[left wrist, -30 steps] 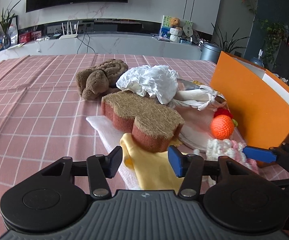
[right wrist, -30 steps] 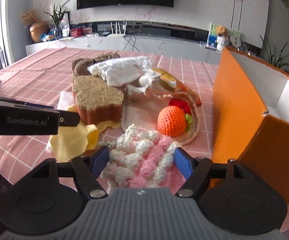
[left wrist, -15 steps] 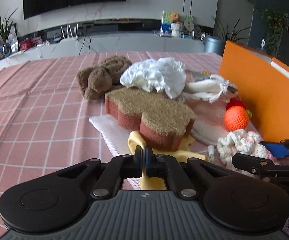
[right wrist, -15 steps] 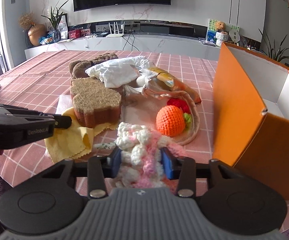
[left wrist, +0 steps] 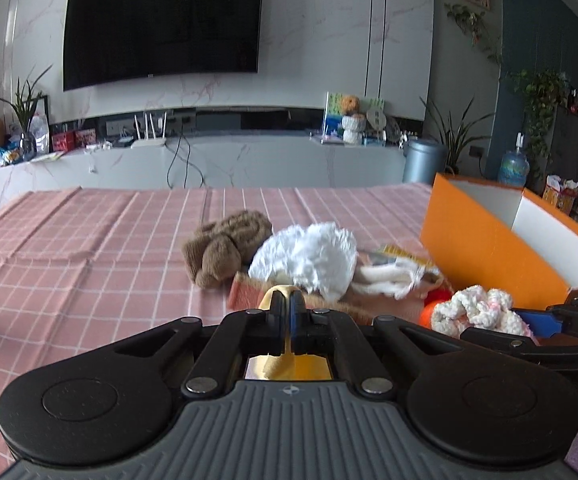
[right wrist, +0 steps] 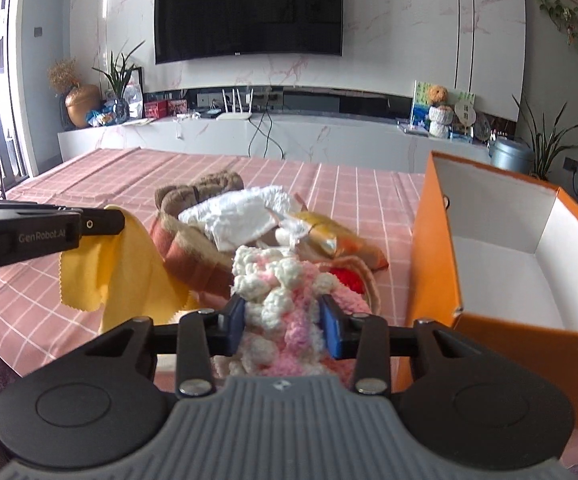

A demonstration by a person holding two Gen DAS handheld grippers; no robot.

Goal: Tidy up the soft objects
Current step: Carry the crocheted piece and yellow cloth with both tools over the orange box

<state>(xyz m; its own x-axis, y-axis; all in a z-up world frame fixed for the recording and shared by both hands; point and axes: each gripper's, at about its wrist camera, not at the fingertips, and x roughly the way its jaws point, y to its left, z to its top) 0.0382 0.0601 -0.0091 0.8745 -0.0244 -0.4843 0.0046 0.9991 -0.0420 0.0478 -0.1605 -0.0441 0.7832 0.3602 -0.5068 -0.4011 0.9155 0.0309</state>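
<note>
Our left gripper (left wrist: 288, 312) pinches the thin yellow cloth (right wrist: 125, 264); our right gripper (right wrist: 283, 320) clamps the fluffy pink-and-white knitted bundle (right wrist: 285, 292) beside the open orange cardboard box (right wrist: 489, 248).

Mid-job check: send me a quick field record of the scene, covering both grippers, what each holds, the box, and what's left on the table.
left gripper: shut on yellow cloth, lifted off the table
right gripper: shut on pink-and-white knitted piece
orange box: open, to the right, visible inside bare
pile on table: brown plush, white crumpled cloth, brown sponge, orange knitted ball
table cover: pink checked cloth
</note>
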